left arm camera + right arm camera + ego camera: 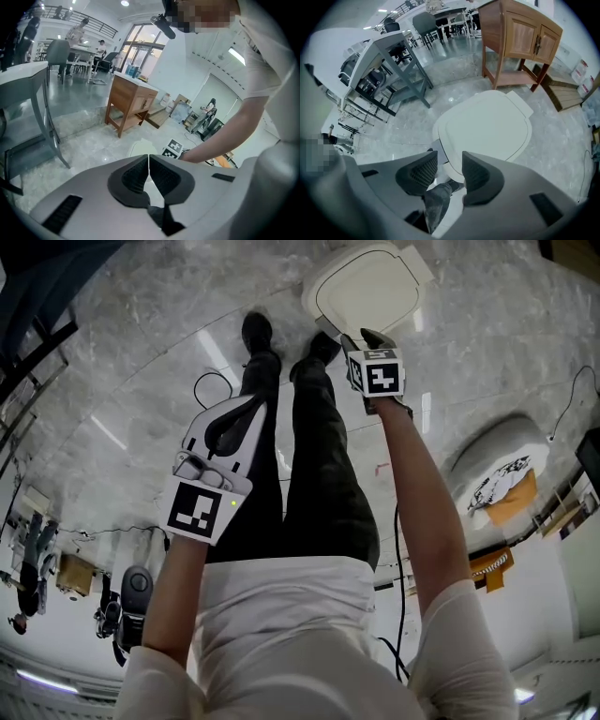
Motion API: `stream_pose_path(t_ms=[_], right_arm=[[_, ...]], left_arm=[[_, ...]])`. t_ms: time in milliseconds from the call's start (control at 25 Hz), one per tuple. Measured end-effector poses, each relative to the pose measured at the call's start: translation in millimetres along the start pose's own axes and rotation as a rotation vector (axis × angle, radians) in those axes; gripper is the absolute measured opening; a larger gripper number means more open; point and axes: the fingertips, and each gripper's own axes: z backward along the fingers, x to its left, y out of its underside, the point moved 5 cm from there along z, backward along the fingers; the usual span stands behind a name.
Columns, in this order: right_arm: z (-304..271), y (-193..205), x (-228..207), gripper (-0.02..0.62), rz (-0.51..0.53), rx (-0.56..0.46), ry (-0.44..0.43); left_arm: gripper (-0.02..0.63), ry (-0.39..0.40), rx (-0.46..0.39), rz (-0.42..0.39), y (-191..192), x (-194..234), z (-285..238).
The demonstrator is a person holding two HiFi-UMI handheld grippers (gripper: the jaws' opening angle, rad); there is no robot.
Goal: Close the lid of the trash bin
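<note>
The white trash bin (370,287) stands on the marble floor just beyond the person's feet, and its lid (487,126) lies flat down on it. My right gripper (363,337) hangs over the bin's near edge and points steeply down. In the right gripper view its jaws (450,157) stand open with nothing between them, above the lid's near rim. My left gripper (251,404) is held back over the left leg, away from the bin, and its jaws (148,157) are shut with nothing in them. The bin (140,147) shows small past its tips.
The person's dark shoes (258,334) stand close in front of the bin. A wooden cabinet (520,37) stands behind the bin and a grey table (393,51) to its left. A black cable (211,381) loops on the floor at the left.
</note>
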Motion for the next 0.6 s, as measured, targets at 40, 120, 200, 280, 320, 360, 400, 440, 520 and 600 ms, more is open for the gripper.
stream_pose_path(t_ms=[40, 120, 200, 280, 320, 360, 400, 440, 520, 600], right_arm=[[7, -2, 0, 0.171, 0.002, -0.01, 0.002], [23, -5, 0, 0.157, 0.006, -0.027, 0.01], [40, -4, 2, 0.135, 0.019, -0.035, 0.02], [58, -4, 3, 0.113, 0.032, -0.044, 0.03], [68, -5, 3, 0.105, 0.034, -0.053, 0.035], [77, -6, 3, 0.096, 0.034, -0.062, 0.041], [86, -7, 4, 0.086, 0.031, -0.069, 0.048], [94, -8, 5, 0.079, 0.026, -0.075, 0.056], [110, -8, 5, 0.067, 0.009, -0.09, 0.07], [125, -12, 3, 0.059, -0.01, -0.116, 0.08]], left_arm=[[0.021, 0.004, -0.004, -0.007, -3, -2, 1], [0.021, 0.018, -0.004, -0.023, -10, -6, 5], [0.021, 0.034, -0.004, -0.04, -16, -9, 8], [0.022, 0.039, -0.01, -0.046, -25, -11, 12], [0.022, 0.038, -0.015, -0.052, -31, -11, 15], [0.021, 0.037, -0.02, -0.063, -37, -10, 19], [0.021, 0.034, -0.023, -0.078, -43, -9, 23], [0.021, 0.032, -0.025, -0.093, -48, -8, 27], [0.021, 0.026, -0.026, -0.117, -58, -5, 34], [0.021, 0.023, -0.027, -0.138, -68, -4, 38]])
